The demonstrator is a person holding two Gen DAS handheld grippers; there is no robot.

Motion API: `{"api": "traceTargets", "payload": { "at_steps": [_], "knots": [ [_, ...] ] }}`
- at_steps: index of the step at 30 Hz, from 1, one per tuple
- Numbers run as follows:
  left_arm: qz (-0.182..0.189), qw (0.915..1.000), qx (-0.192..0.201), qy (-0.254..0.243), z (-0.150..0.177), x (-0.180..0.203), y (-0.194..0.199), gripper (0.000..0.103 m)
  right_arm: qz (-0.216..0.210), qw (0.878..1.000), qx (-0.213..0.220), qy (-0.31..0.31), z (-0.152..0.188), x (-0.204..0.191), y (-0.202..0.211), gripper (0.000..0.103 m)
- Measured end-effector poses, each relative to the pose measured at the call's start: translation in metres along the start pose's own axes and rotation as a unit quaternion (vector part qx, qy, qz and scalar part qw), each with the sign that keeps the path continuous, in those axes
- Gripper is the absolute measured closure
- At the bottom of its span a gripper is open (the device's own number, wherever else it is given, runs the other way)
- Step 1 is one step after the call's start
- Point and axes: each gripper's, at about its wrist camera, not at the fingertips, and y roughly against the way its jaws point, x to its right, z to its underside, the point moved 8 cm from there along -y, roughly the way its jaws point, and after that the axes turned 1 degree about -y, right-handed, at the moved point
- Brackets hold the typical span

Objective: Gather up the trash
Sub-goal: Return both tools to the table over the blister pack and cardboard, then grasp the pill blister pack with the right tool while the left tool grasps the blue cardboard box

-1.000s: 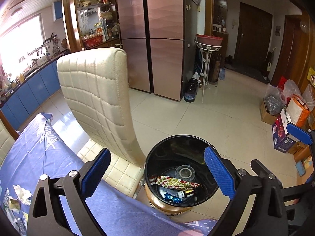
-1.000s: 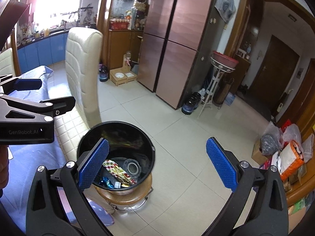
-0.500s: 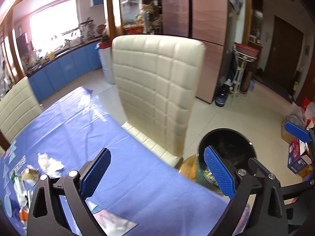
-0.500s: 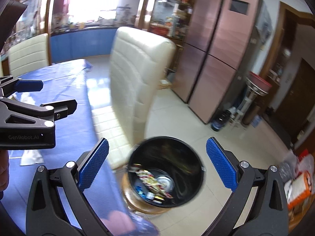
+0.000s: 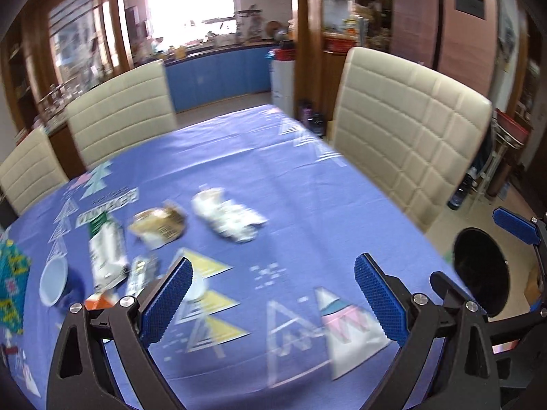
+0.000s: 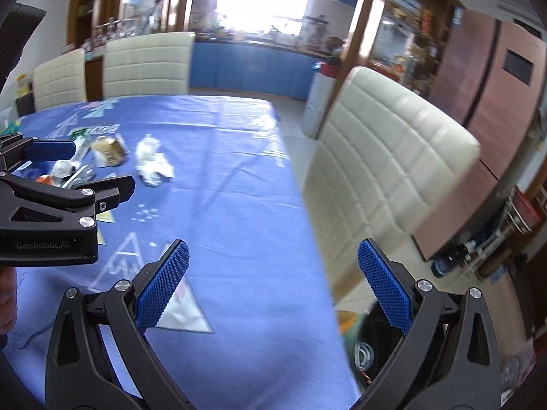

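Scattered trash lies on a blue tablecloth (image 5: pixel 307 205), toward its left part: a crumpled white wrapper (image 5: pixel 227 213), soft and creased, a flattened brown packet (image 5: pixel 160 223) just beside it, and a green-and-white carton (image 5: pixel 106 253) lying flat, with smaller blurred scraps near a shallow white dish (image 5: pixel 53 280). The left gripper (image 5: pixel 273 300) hovers over the cloth short of this litter, its blue ribbed pads spread wide with nothing between them. The right gripper (image 6: pixel 273 287) is likewise wide apart and empty, above the table's near edge. A round black bin (image 5: pixel 482 270) stands on the floor off the table's right corner, beside a cream quilted chair (image 5: pixel 410 140). The step in hand seems to be reaching for another piece; the next move likely calls for lowering the left gripper over the white wrapper and closing gently, since thin crumpled paper can slip or tear.
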Motion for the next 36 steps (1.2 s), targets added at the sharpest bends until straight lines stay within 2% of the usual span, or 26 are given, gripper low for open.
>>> {"api": "traceTargets", "payload": {
  "at_steps": [6, 10, 14, 17, 20, 22, 26, 30, 36],
  "knots": [
    [-0.080, 0.9946, -0.015, 0.065, 0.039, -0.094, 0.004, 0.010, -0.061, 0.997, -0.003, 0.054, -0.014, -0.088, -0.018, 0.005],
    [-0.123, 0.9849, -0.036, 0.116, 0.074, -0.156, 0.009, 0.010, -0.096, 0.991, 0.000, 0.096, -0.023, -0.149, -0.025, 0.005],
    [-0.146, 0.9756, -0.053, 0.155, 0.104, -0.199, 0.013, 0.010, -0.126, 0.985, -0.005, 0.117, -0.027, -0.193, -0.032, 0.005],
    [-0.147, 0.9708, -0.062, 0.179, 0.124, -0.221, 0.011, 0.010, -0.140, 0.981, -0.009, 0.131, -0.026, -0.223, -0.038, 0.005],
    [-0.127, 0.9724, -0.063, 0.185, 0.137, -0.233, 0.006, 0.010, -0.148, 0.978, -0.012, 0.144, -0.026, -0.244, -0.042, 0.005],
    [-0.118, 0.9755, -0.066, 0.173, 0.139, -0.231, 0.001, 0.010, -0.150, 0.977, -0.015, 0.149, -0.025, -0.253, -0.044, 0.005],
    [-0.111, 0.9839, -0.078, 0.116, 0.145, -0.231, -0.014, 0.010, -0.149, 0.977, -0.024, 0.153, -0.022, -0.265, -0.052, 0.005],
    [-0.112, 0.9877, -0.089, 0.063, 0.149, -0.230, -0.029, 0.010, -0.145, 0.978, -0.035, 0.145, -0.020, -0.269, -0.062, 0.005],
    [-0.082, 0.9903, -0.091, 0.064, 0.149, -0.236, -0.040, 0.010, -0.141, 0.979, -0.046, 0.137, -0.022, -0.277, -0.076, 0.005]
  ]
}}
